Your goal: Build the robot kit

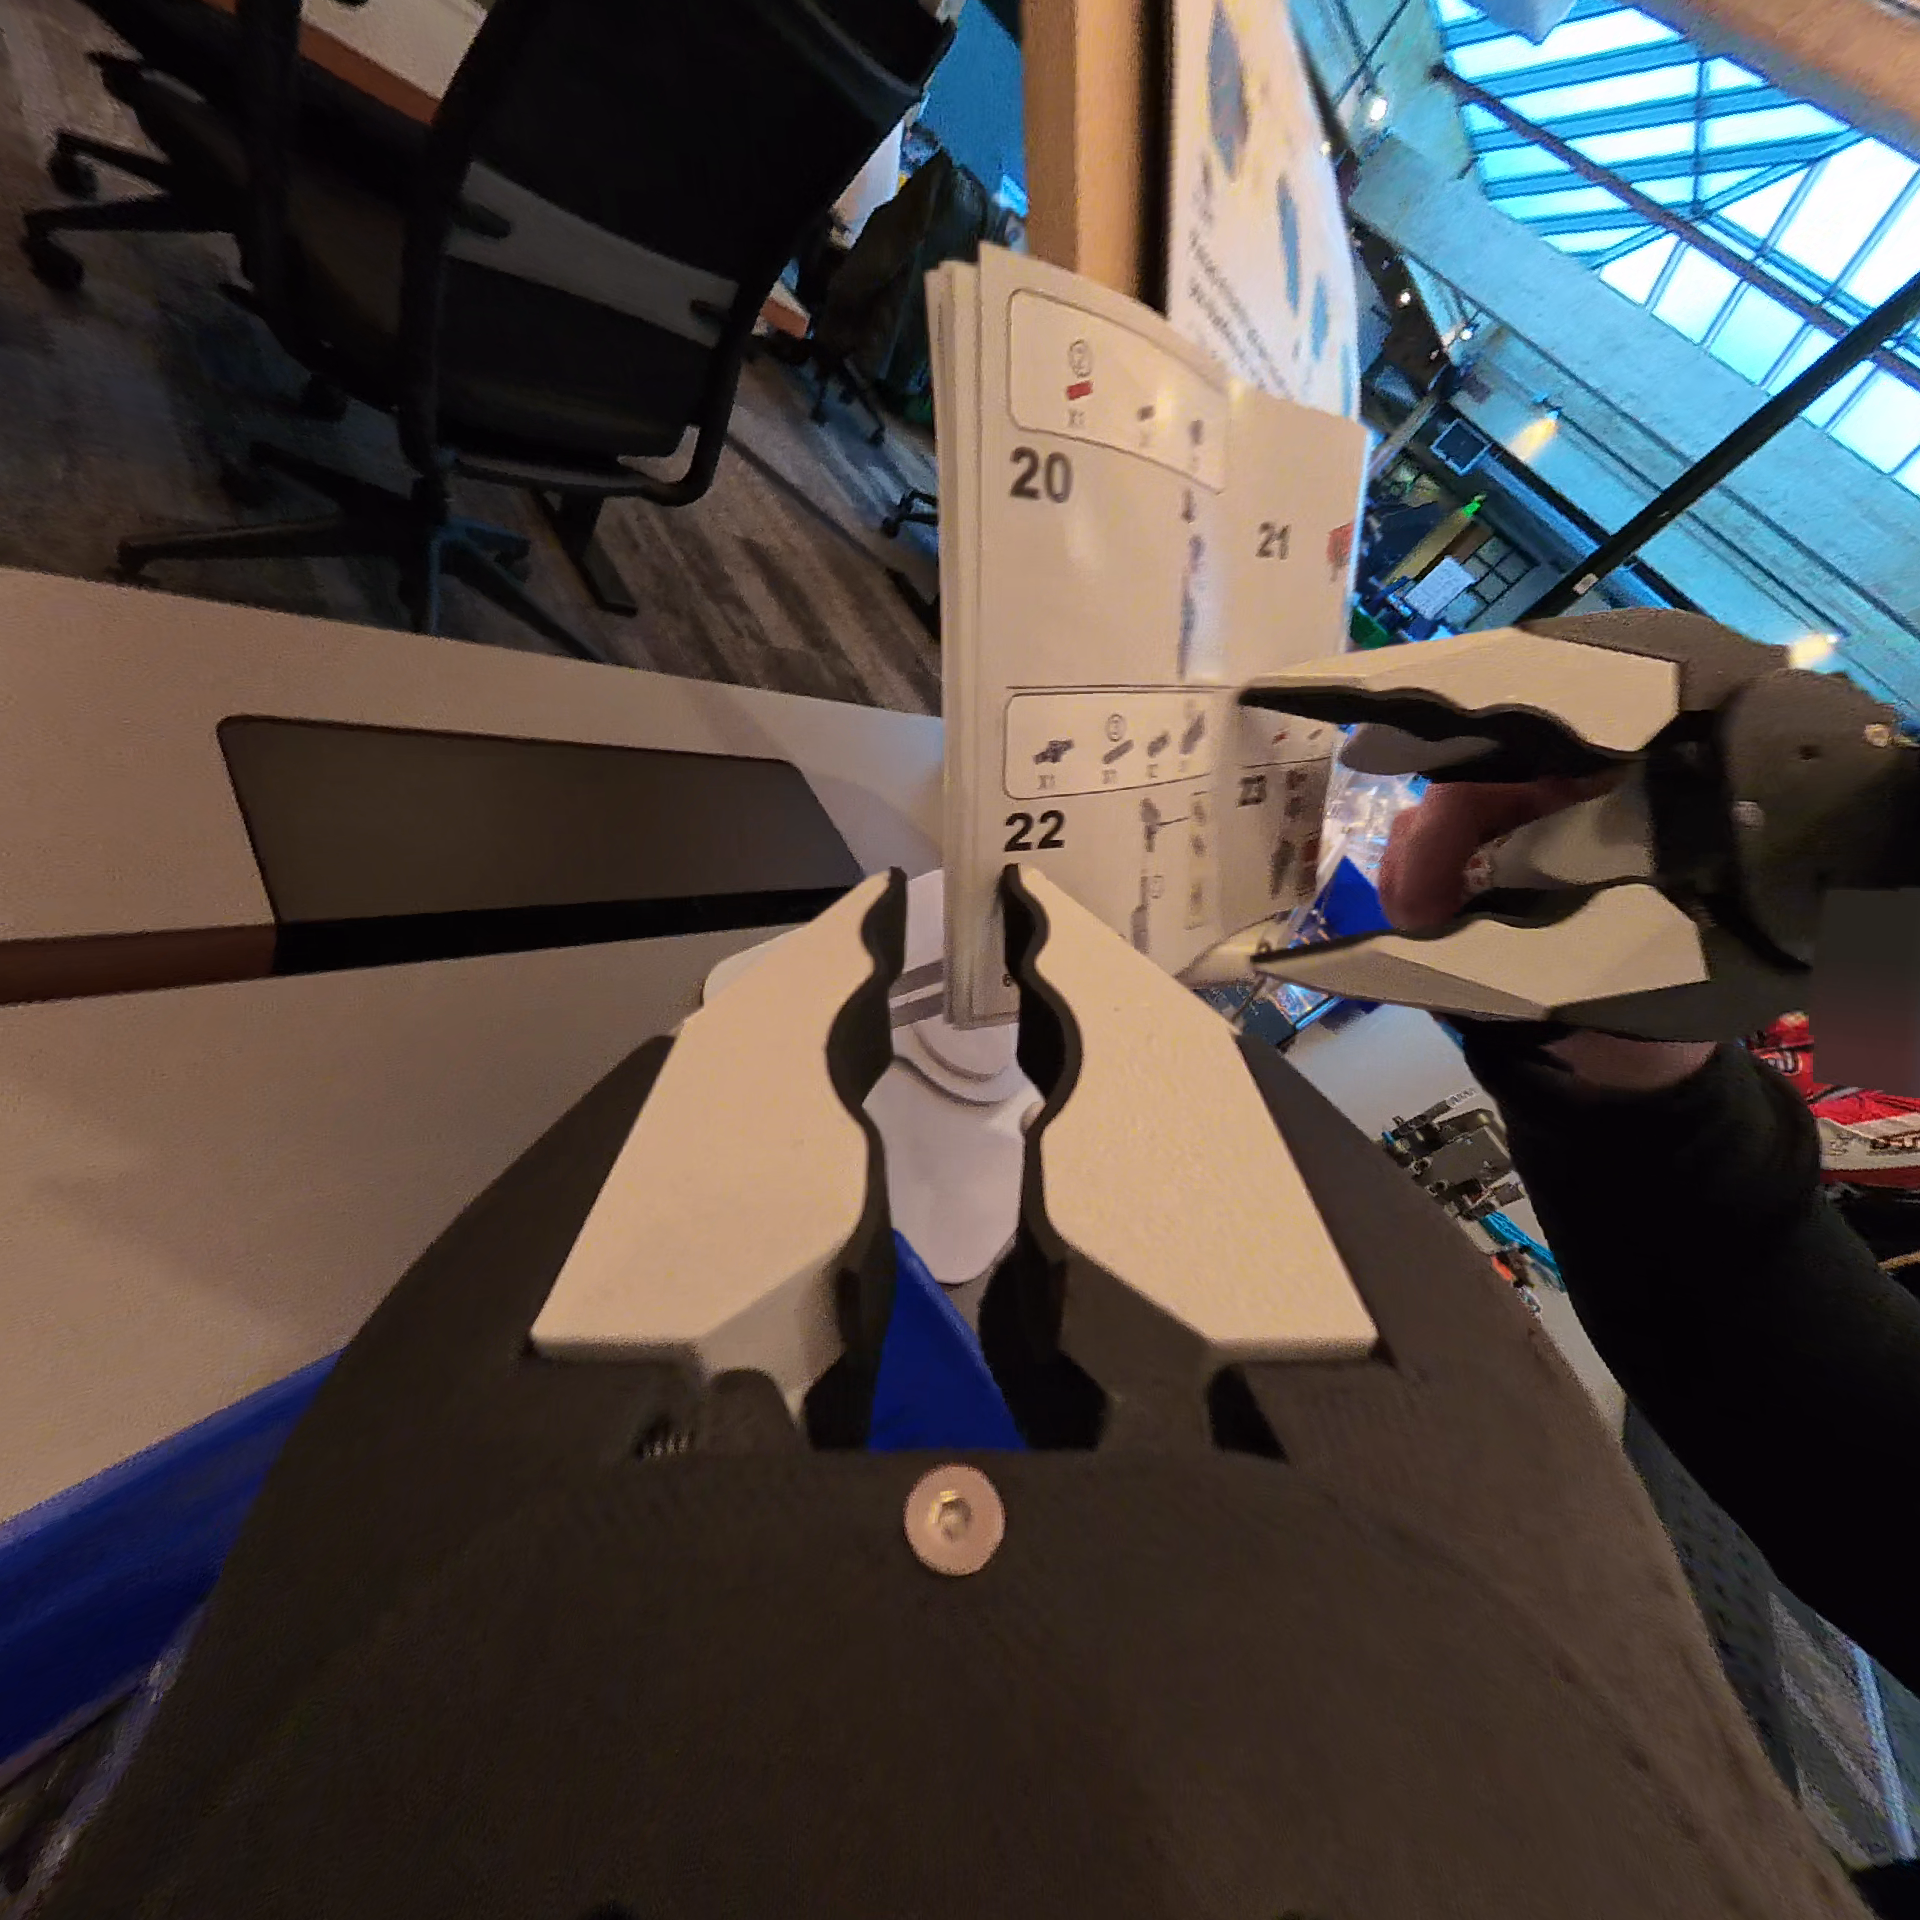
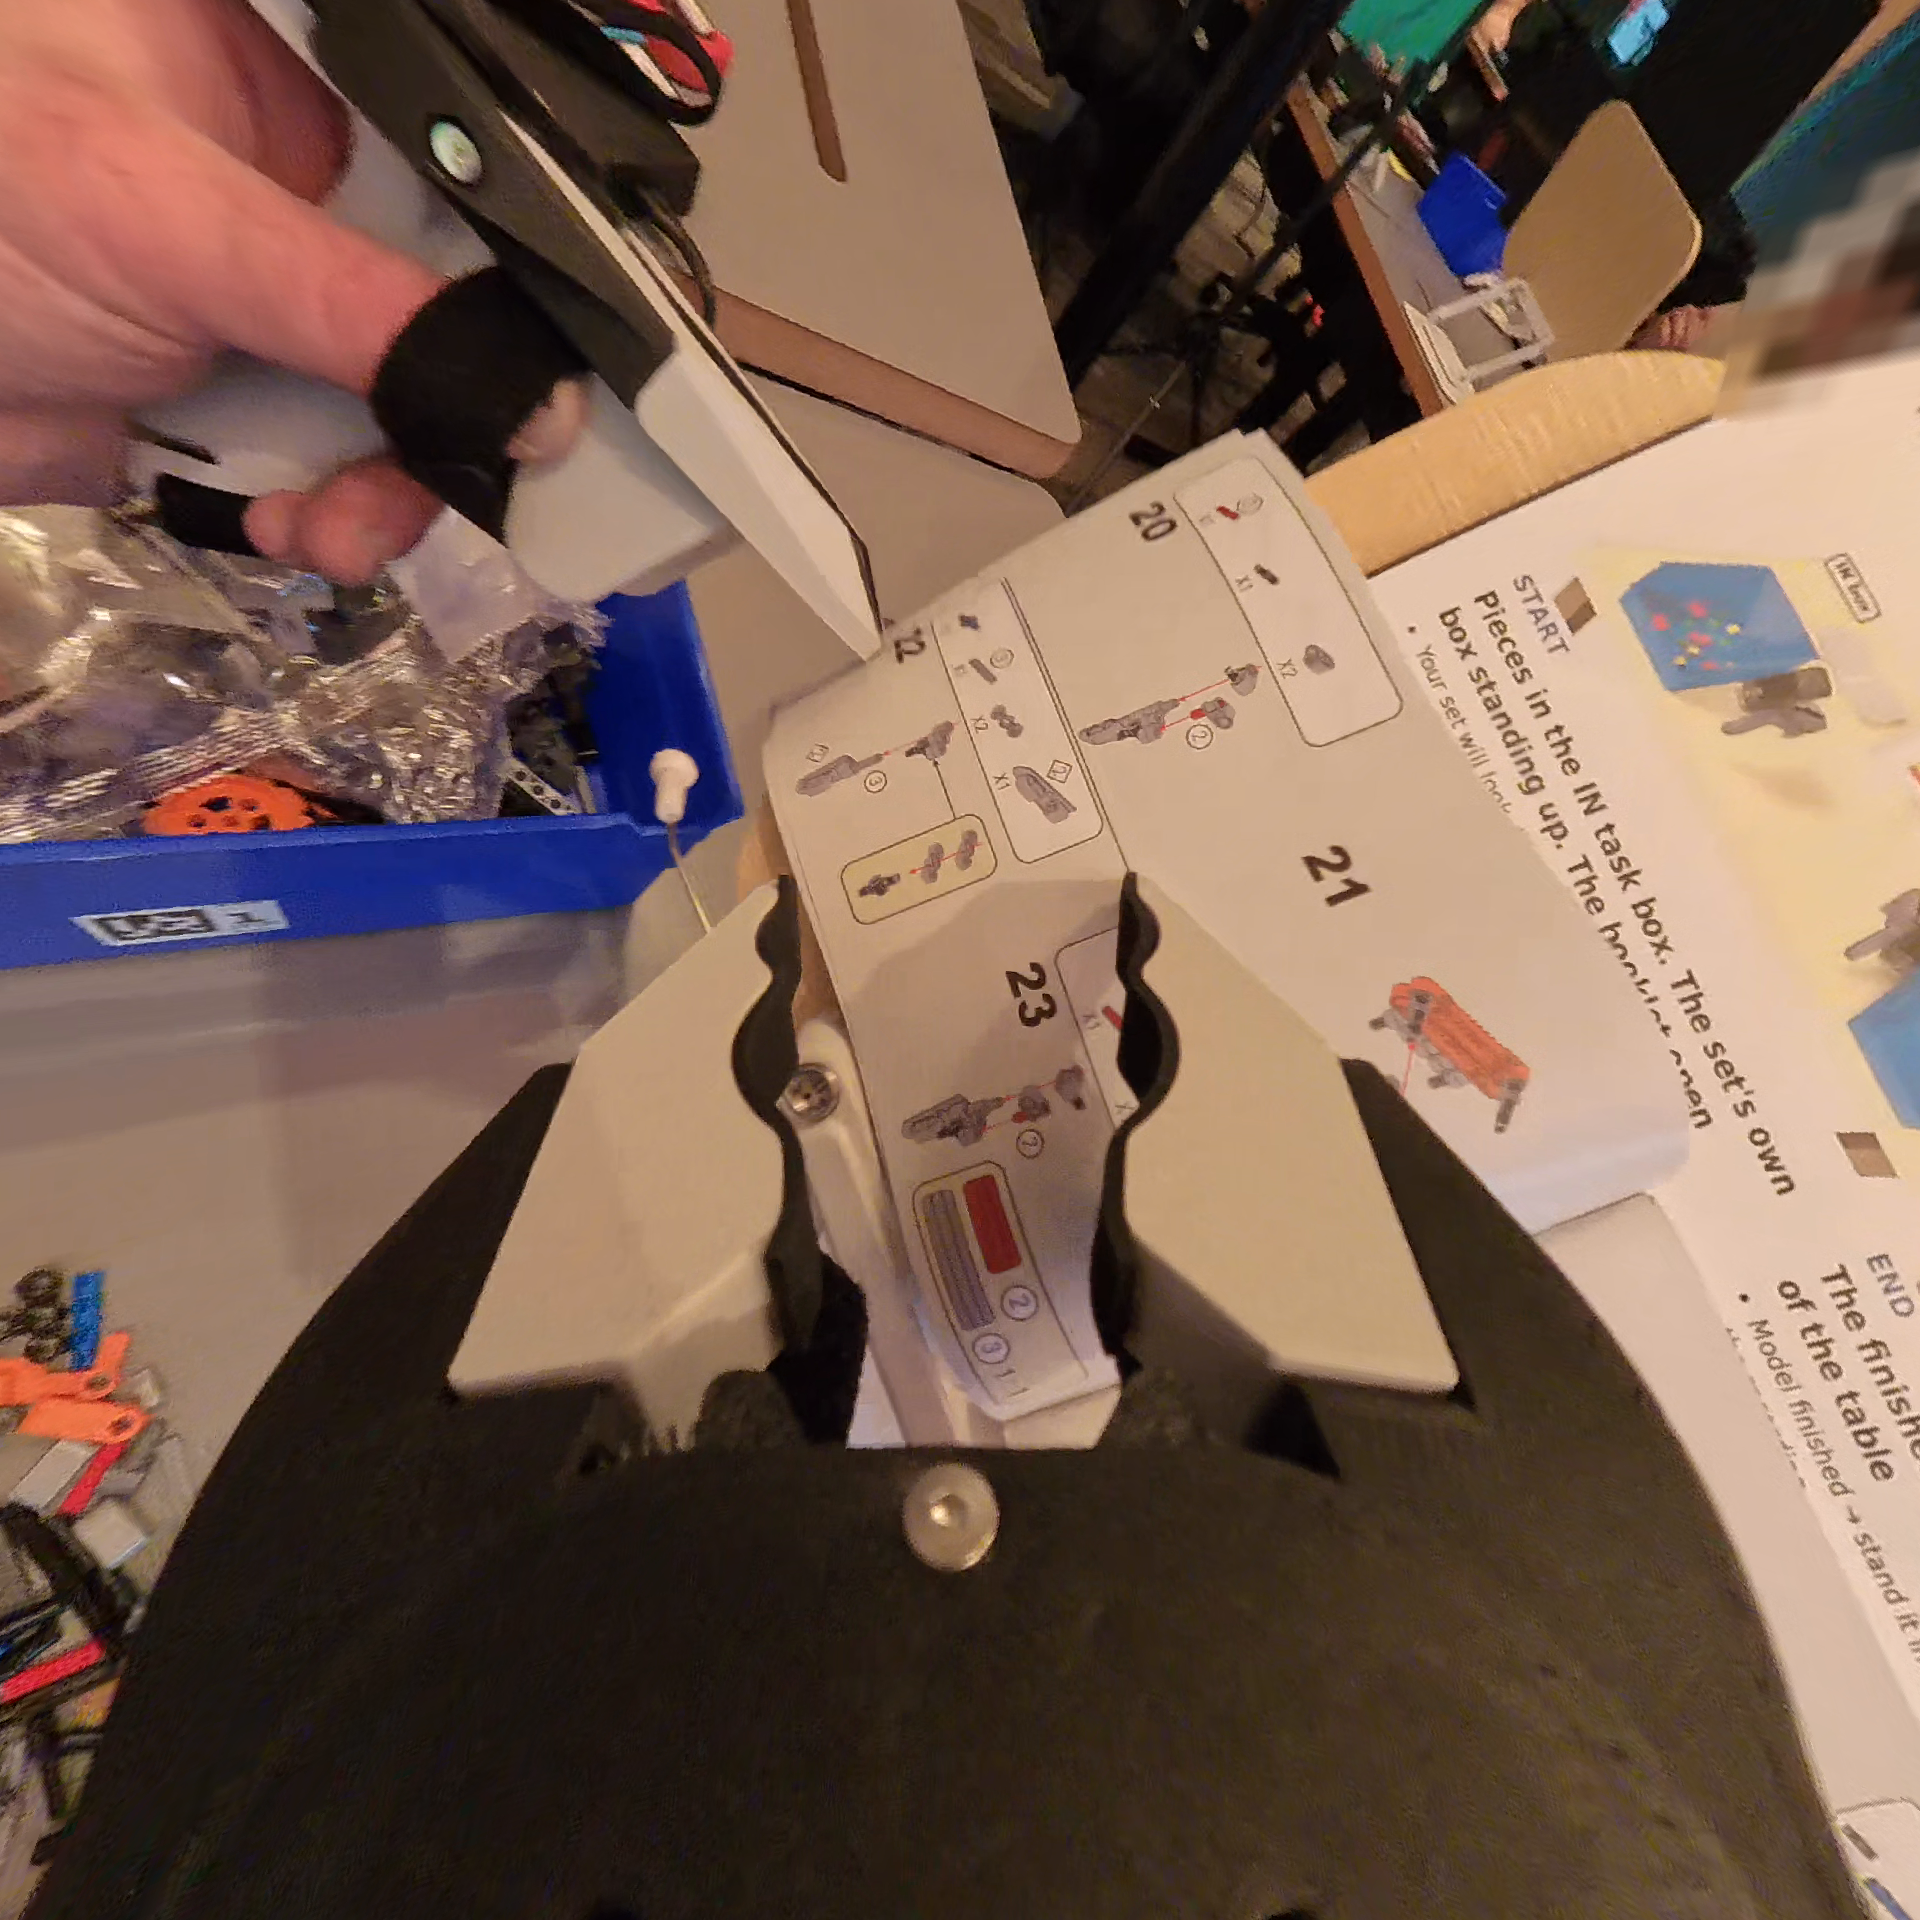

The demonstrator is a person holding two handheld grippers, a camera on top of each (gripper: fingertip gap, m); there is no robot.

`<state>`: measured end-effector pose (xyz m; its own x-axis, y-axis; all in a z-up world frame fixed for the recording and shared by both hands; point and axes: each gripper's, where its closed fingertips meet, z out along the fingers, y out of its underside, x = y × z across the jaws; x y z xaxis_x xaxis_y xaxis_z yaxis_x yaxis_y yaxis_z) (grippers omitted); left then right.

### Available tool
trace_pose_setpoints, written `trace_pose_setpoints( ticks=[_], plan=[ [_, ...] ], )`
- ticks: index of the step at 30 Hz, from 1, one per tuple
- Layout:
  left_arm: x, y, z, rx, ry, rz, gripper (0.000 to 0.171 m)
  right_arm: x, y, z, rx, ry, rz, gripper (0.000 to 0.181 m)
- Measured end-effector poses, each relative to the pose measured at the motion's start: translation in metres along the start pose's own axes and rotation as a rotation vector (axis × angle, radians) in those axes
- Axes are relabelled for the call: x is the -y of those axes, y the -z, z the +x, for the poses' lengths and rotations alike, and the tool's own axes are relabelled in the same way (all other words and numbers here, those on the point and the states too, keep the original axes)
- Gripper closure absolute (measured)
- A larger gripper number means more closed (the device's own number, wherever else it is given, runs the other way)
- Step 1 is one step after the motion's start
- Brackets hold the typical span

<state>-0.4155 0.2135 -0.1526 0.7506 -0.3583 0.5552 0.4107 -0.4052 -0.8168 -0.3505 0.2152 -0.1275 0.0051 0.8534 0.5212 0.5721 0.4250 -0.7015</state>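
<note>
1. An instruction booklet (image 1: 1091,623) of numbered building steps with small part drawings stands upright above the pale surface (image 1: 312,1143), open to a spread; its pages are white and glossy, the outer page curling.
2. The left gripper (image 1: 951,935) reaches the booklet's lower edge. Its right finger touches the stacked pages there while a gap shows toward the left finger, so the jaws stand narrowly apart and I cannot tell whether they pinch the paper.
3. The right gripper (image 2: 956,904) stands wide, the curling page (image 2: 1039,1039) lying between its fingers; whether either finger touches it I cannot tell.
4. Only the left wrist view shows the booklet edge-on, with black office chairs (image 1: 582,260) on the floor beyond the surface.
5. Only the right wrist view shows a blue bin (image 2: 364,873) beside the booklet — it holds crinkled clear bags (image 2: 312,675) of parts and an orange wheel piece (image 2: 213,805).
6. That view also shows loose orange and dark pieces (image 2: 73,1392) on the surface at lower left, and a printed sheet with pictures (image 2: 1714,831) lying to the right of the booklet.
</note>
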Motion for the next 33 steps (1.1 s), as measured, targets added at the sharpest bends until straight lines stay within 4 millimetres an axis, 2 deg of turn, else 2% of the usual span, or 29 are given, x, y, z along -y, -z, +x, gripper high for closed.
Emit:
trace_pose_setpoints(
  ticks=[1,7,10,14,18,26,33],
  plan=[
    [0.003,0.001,0.003,-0.015,-0.010,0.015,0.163,-0.002,-0.003,0.001,-0.008,0.005,-0.015,0.121],
    [0.007,0.005,0.013,-0.102,0.016,0.056,0.169,0.002,-0.008,0.000,-0.026,0.057,-0.021,0.122],
    [0.016,0.012,0.023,-0.167,0.019,0.104,0.171,0.003,-0.009,-0.007,-0.033,0.124,-0.029,0.126],
    [0.014,0.011,0.033,-0.201,-0.004,0.083,0.171,0.007,-0.011,-0.009,-0.062,0.152,-0.008,0.149],
    [0.018,0.012,0.045,-0.275,0.006,0.106,0.171,0.004,-0.016,-0.012,-0.049,0.146,-0.025,0.161],
    [0.018,0.010,0.070,-0.439,0.042,0.109,0.171,0.025,-0.011,-0.029,0.074,0.005,0.112,0.138],
    [0.018,0.006,0.094,-0.568,0.052,0.112,0.171,0.038,0.010,-0.028,0.192,-0.165,0.278,0.141]
  ],
)
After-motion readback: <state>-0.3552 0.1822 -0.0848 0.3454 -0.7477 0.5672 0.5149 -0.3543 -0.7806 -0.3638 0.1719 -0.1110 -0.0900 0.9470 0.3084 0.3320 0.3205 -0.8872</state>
